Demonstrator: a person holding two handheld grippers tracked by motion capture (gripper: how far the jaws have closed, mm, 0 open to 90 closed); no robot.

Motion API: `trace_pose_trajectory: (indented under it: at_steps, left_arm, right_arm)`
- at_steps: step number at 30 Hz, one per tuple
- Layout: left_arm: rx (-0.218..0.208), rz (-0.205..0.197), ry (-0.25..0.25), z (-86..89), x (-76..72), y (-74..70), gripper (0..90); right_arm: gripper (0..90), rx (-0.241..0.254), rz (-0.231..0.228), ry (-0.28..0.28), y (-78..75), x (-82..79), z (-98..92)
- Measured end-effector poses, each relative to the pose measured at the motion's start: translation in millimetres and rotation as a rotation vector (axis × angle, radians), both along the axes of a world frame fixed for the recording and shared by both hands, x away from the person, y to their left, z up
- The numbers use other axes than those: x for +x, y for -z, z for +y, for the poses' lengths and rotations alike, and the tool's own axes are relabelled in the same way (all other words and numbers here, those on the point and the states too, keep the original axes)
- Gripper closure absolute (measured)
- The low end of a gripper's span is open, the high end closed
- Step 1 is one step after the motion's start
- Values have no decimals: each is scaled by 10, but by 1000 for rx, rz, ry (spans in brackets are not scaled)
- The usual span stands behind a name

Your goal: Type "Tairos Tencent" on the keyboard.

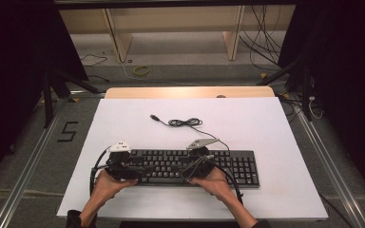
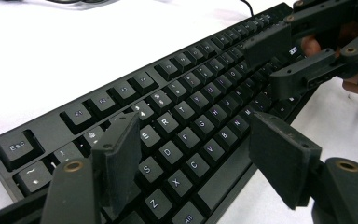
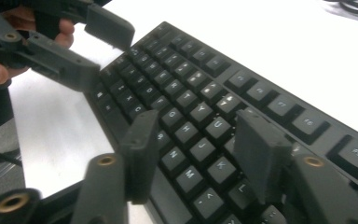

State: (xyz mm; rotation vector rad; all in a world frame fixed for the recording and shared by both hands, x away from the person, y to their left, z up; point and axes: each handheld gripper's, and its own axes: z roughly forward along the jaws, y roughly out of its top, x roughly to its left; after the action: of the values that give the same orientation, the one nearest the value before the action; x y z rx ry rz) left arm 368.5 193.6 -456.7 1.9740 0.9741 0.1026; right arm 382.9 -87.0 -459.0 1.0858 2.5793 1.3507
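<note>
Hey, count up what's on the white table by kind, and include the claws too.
keyboard: 1
cable: 1
claws: 2, left claw and right claw, both open over the keys
Total: 4

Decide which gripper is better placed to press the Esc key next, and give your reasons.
Left. The left gripper hangs over the keyboard's left end, where the Esc key sits just beside its open fingers. The right gripper hovers mid-keyboard, farther away.
</note>
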Motion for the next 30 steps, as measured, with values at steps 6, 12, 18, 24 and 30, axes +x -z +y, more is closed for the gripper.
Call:
trace_pose_trajectory:
  at_steps: [6, 12, 18, 24, 30]
  left_arm:
    - [29, 11, 21, -31, 8, -1, 370]
    - [62, 28, 40, -70, 12, -1, 448]
    - [98, 47, 62, -118, 24, 3, 532]
    - [137, 70, 93, -182, 38, 37, 631]
    - [170, 71, 114, -218, 67, 62, 711]
  right_arm:
    - [415, 8, -2, 14, -13, 0, -24]
    - [391, 35, -20, 27, -51, -8, -59]
    - [378, 42, -24, 32, -71, -18, -102]
    - [362, 42, -26, 36, -70, -26, -137]
    - [344, 40, -33, 38, -74, -41, -141]
